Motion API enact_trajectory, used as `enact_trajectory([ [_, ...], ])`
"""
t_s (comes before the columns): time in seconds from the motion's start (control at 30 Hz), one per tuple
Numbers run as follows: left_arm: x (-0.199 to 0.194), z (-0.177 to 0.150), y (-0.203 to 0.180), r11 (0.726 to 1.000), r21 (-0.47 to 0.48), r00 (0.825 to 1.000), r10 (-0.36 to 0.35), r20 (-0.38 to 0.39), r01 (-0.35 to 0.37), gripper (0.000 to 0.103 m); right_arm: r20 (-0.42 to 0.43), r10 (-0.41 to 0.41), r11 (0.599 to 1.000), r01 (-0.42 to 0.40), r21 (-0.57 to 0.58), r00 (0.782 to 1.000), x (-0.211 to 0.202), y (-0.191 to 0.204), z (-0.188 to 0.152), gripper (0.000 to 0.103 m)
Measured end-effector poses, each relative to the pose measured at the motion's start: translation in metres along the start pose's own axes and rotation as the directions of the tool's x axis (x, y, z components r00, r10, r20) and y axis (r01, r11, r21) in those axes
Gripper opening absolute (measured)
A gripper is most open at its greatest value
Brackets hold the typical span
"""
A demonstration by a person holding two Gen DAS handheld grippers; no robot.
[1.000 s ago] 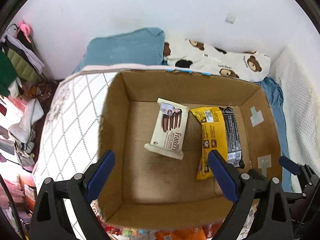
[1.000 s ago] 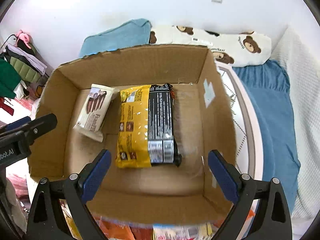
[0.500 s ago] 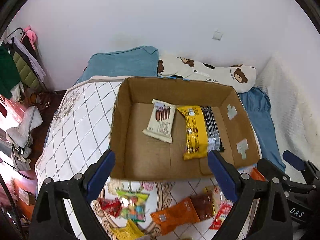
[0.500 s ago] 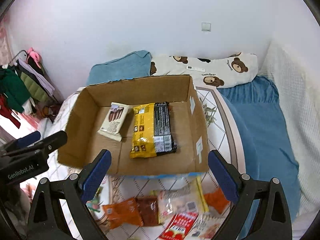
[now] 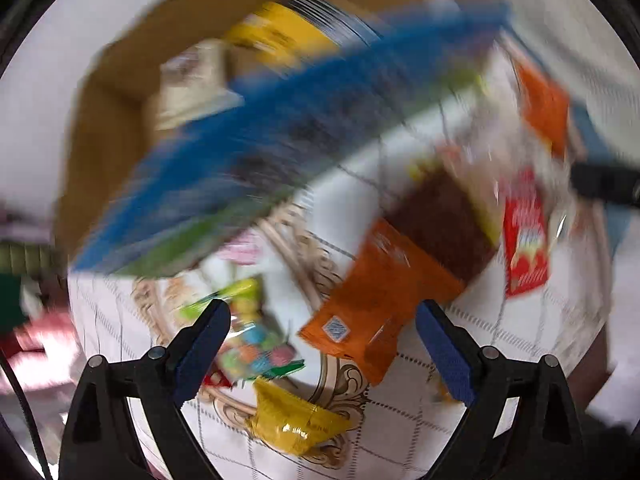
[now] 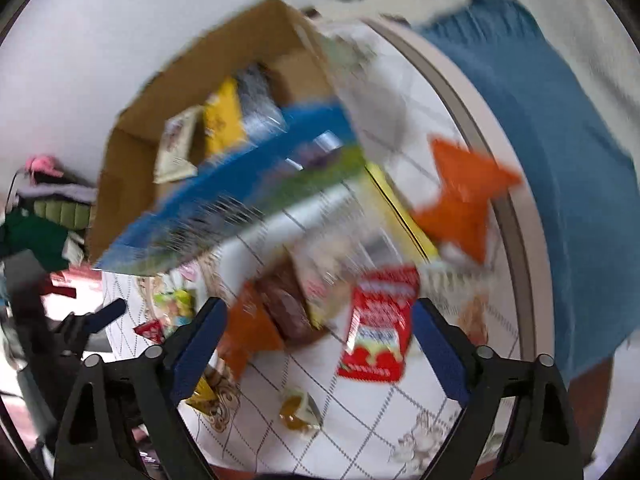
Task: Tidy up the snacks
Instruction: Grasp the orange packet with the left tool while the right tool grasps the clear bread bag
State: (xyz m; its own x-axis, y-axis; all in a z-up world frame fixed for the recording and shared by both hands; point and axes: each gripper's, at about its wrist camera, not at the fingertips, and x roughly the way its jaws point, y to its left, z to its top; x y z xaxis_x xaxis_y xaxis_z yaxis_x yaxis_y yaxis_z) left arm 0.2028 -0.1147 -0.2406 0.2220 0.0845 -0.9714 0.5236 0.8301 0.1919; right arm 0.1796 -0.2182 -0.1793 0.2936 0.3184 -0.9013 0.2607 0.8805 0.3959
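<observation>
- The cardboard box [image 6: 132, 152] is the landmark: it sits at the far end of the patterned tablecloth [image 6: 360, 420], its near outer wall printed blue and green; both views are heavily smeared.
- Inside the box, a yellow-and-black snack bag [image 6: 232, 120] lies on the floor, with a cream wafer pack [image 6: 176, 148] just beside it toward the box's left wall.
- In front of the box, on the cloth, loose snacks are scattered: an orange packet [image 5: 380, 304] with a brown packet [image 5: 444, 216] touching its far edge.
- A red packet [image 6: 380, 328] lies right of those two, and another orange packet [image 6: 464, 192] lies further right, near the box's right front corner.
- Left of the first orange packet, in front of the box's left half, is a colourful candy bag [image 5: 248, 336]; a yellow packet [image 5: 292, 420] lies nearest the camera.
- The left gripper [image 5: 324, 344] hangs over the loose snacks in front of the box, jaws spread wide with nothing between them.
- The right gripper [image 6: 316, 344] is likewise spread apart and empty, above the red and brown packets.
</observation>
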Motion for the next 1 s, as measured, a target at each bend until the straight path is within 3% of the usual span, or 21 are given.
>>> enact_trajectory([
  [0.07,0.02,0.003,-0.02,0.993,0.119,0.999,0.002,-0.048,0.004,0.095,-0.035,0.001,0.999,0.001,0.052,0.999,0.013,-0.019,-0.008,0.093],
  [0.17,0.04,0.005,-0.039,0.974,0.226,0.996,0.018,-0.086,0.002,0.095,-0.069,-0.01,0.995,0.017,0.098,0.998,0.027,-0.037,-0.015,0.092],
  [0.23,0.048,0.007,-0.045,0.966,0.258,0.995,0.015,-0.094,0.01,0.095,-0.076,-0.015,0.993,0.024,0.115,0.997,0.031,-0.045,-0.018,0.092],
  [0.3,0.055,0.01,-0.046,0.968,0.251,0.995,0.01,-0.101,0.016,0.084,-0.076,-0.016,0.989,0.027,0.142,0.997,0.033,-0.054,-0.02,0.092],
  [0.33,0.056,0.011,-0.045,0.973,0.228,0.994,-0.009,-0.109,0.034,0.07,-0.078,-0.004,0.987,0.017,0.158,0.997,0.034,-0.058,-0.02,0.092],
  [0.37,0.058,0.011,-0.041,0.98,0.187,0.991,-0.039,-0.125,0.062,0.062,-0.076,0.014,0.985,0.0,0.175,0.997,0.034,-0.061,-0.019,0.092],
  [0.43,0.06,0.007,-0.028,0.993,0.047,0.984,-0.099,-0.146,0.107,0.061,-0.065,0.021,0.983,-0.009,0.182,0.998,0.032,-0.061,-0.017,0.092],
  [0.5,0.063,-0.001,-0.013,0.987,-0.096,0.976,-0.144,-0.162,0.13,0.061,-0.05,0.042,0.98,-0.032,0.197,0.998,0.032,-0.057,-0.009,0.092],
  [0.53,0.066,-0.007,-0.005,0.975,-0.175,0.97,-0.169,-0.175,0.139,0.061,-0.044,0.054,0.977,-0.043,0.207,0.998,0.033,-0.056,-0.004,0.092],
  [0.6,0.072,-0.022,0.014,0.914,-0.362,0.951,-0.259,-0.169,0.185,0.061,-0.028,0.087,0.967,-0.078,0.243,0.996,0.039,-0.05,0.008,0.092],
  [0.67,0.075,-0.033,0.025,0.86,-0.471,0.942,-0.298,-0.153,0.196,0.061,0.002,0.082,0.955,-0.079,0.286,0.997,0.046,-0.045,0.019,0.092],
  [0.73,0.076,-0.04,0.03,0.819,-0.537,0.937,-0.323,-0.135,0.205,0.061,-0.006,0.049,0.949,-0.044,0.312,0.999,0.062,-0.036,0.033,0.092],
  [0.87,0.078,-0.046,0.027,0.799,-0.565,0.936,-0.329,-0.125,0.205,0.061,-0.079,-0.013,0.938,0.04,0.344,0.997,0.094,-0.023,0.051,0.092],
  [0.97,0.079,-0.044,0.041,0.792,-0.574,0.935,-0.333,-0.121,0.208,0.061,-0.08,-0.061,0.935,0.085,0.346,0.995,0.105,-0.019,0.057,0.092],
  [1.0,0.08,-0.047,0.04,0.79,-0.576,0.935,-0.335,-0.118,0.21,0.061,-0.062,-0.065,0.942,0.082,0.324,0.996,0.106,-0.017,0.058,0.086],
])
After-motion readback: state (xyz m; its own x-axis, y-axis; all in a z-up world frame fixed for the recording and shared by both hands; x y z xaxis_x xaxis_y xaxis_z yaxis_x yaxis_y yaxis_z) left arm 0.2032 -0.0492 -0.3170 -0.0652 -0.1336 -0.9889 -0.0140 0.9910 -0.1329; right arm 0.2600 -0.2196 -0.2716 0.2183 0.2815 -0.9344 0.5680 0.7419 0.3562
